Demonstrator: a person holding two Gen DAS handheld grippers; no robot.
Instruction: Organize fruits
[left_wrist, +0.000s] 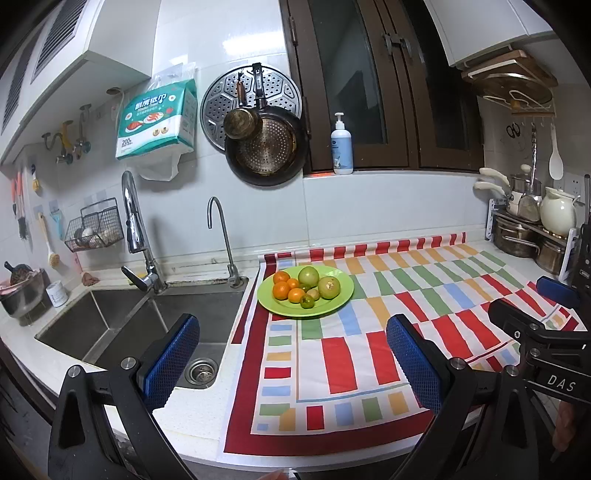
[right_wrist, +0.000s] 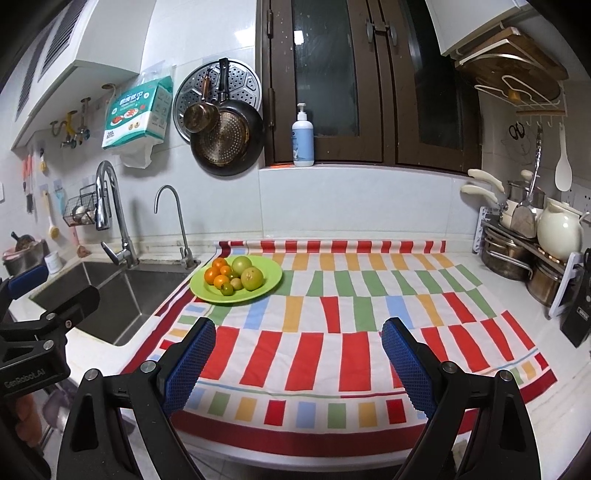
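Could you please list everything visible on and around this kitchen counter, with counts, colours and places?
plate: one, light green, on the cloth's near-sink end
oranges: about five, orange, on the plate's sink side
large fruits: two, yellow-green, on the plate's other side
small fruits: about three, greenish, at the plate's front; exact count unclear
cloth: one, striped red, green, orange, blue on white, covering the counter
sink: one, steel, left of the cloth
taps: two, chrome, behind the sink
pump bottle: one, white and blue, on the window ledge
pans: several, dark and copper, hung on the wall
pots rack: one, steel pots and a cream jug, far right
left gripper: black, blue pads, open, empty
right gripper: black, blue pads, open, empty
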